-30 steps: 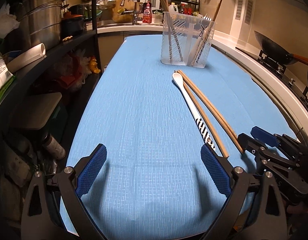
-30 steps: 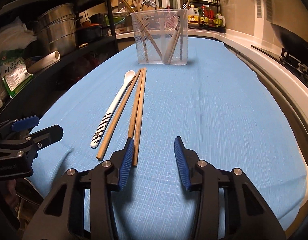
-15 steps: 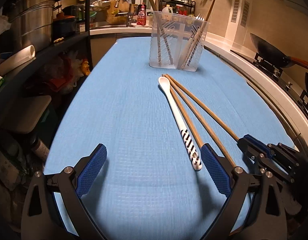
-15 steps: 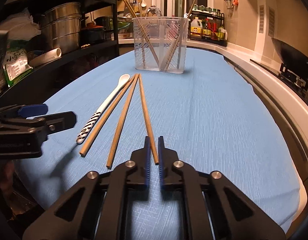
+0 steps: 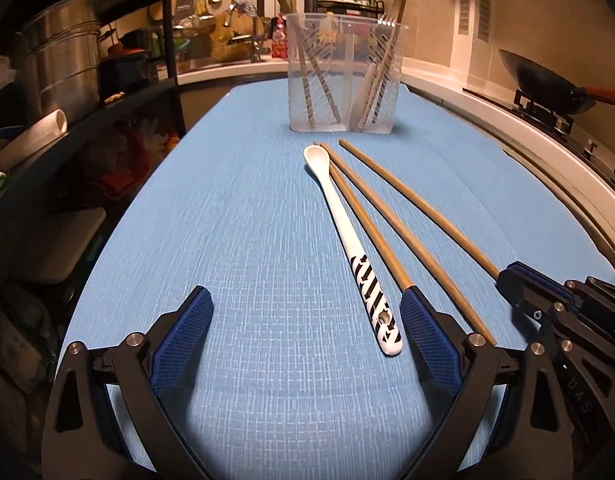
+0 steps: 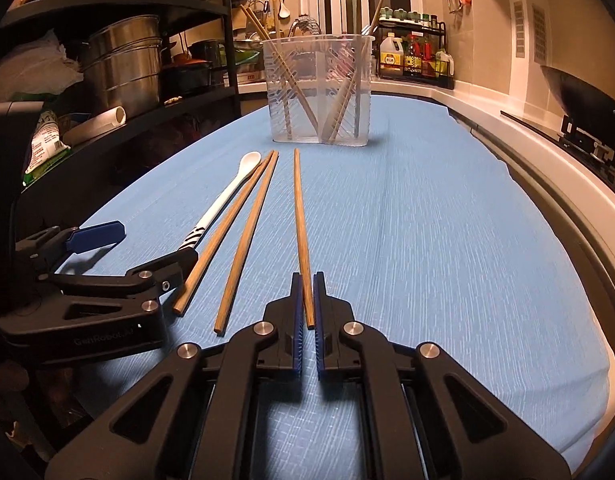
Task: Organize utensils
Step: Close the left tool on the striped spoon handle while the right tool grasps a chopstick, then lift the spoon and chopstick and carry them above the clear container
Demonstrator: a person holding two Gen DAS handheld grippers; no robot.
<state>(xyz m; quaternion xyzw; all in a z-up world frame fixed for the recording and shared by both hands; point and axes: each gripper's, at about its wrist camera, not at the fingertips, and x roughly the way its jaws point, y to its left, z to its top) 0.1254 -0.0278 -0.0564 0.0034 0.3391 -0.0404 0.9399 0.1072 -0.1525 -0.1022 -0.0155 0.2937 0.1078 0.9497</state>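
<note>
The right gripper (image 6: pixel 306 300) is clamped on the near end of a long, thin brown wooden chopstick (image 6: pixel 299 216) lying on the blue woven mat (image 6: pixel 427 240). Light, stiff and slick, it will likely pivot when held so far from its middle. The left gripper (image 5: pixel 307 344) stands wide open, straddling the striped handle of a white ceramic spoon (image 5: pixel 349 240), probably fragile. The clear plastic utensil holder (image 6: pixel 319 92) stands at the far end.

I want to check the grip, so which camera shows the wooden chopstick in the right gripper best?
The right wrist view: the wooden chopstick runs full length, its near end pinched in the right gripper. The left wrist view shows it slanting sideways, its near end hidden behind that gripper.
</note>
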